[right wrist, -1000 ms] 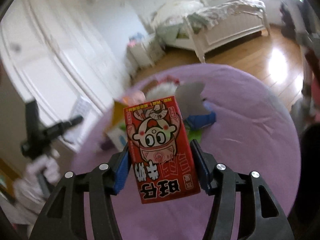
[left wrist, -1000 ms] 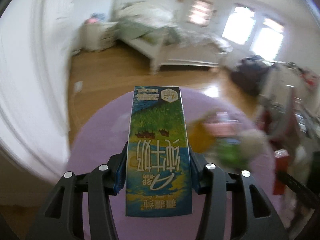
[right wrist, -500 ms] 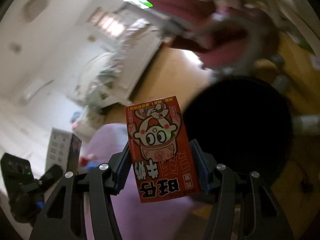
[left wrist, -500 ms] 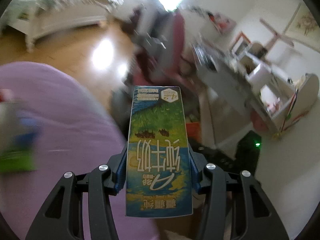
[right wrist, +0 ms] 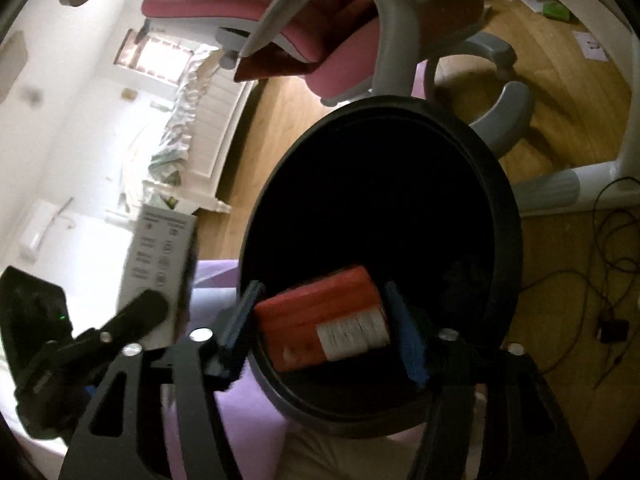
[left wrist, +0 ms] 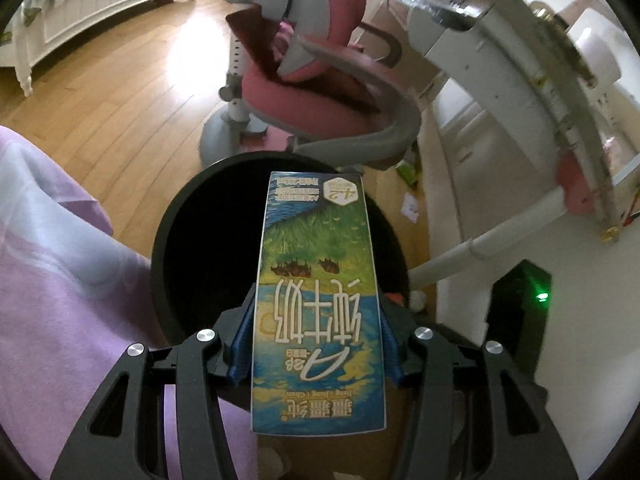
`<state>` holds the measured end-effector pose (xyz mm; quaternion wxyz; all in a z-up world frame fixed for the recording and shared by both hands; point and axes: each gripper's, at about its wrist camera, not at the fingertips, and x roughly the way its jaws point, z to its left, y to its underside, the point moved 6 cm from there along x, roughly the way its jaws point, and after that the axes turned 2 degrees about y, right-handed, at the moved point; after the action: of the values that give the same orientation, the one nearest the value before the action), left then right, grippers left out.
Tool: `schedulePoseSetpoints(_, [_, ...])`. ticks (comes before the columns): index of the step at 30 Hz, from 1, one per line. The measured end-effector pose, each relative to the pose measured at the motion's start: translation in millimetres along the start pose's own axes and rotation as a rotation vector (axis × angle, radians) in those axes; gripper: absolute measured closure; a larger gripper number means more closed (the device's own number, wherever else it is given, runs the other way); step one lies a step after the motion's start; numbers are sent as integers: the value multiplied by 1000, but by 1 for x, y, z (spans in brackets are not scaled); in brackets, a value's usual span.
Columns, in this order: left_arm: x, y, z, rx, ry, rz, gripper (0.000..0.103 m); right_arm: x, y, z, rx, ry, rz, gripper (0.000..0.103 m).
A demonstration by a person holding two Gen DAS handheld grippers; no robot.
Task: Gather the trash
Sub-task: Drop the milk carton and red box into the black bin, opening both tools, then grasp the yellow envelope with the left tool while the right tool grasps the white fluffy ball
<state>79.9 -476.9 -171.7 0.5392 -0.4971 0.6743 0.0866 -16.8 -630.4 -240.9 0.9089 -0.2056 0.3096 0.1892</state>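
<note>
Both cartons over the bin, release under way

My right gripper (right wrist: 322, 334) is opening; the red carton (right wrist: 326, 320) sits loose between its fingers, tipping into the black bin (right wrist: 508, 208). My left gripper (left wrist: 316, 344) is also opening, pads apparently still touching the green-blue milk carton (left wrist: 318, 292). I'd hold it centred over the bin (left wrist: 168, 224) before letting go. Only the right view shows the bin's whole mouth.
</note>
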Motion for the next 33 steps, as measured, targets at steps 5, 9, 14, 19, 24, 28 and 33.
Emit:
schedulePoseSetpoints(5, [-16,-1,3,22,-59,-39,21,0,1,2,-14,-11,-18,29])
schedulePoseSetpoints(9, [-51,1,7,20,-60,-98,18,-4,7,18,-48,-23,-30,29])
schedulePoseSetpoints(14, [-111,13,21,19,-88,-212,18,-8,21,64,-148,-53,-23,28])
schedulePoseSetpoints(19, [-188,39,71,-46,-193,-353,17,-1,49,147,-337,-115,15,27])
schedulePoseSetpoints(24, [-268,78,158,-218,-318,-484,17,13,96,240,-544,-207,80,22])
schedulePoseSetpoints(28, [-315,109,231,-336,-426,-542,19,36,139,306,-702,-242,134,22])
schedulePoseSetpoints(33, [-335,133,302,-409,-526,-508,22,67,180,362,-849,-216,140,22])
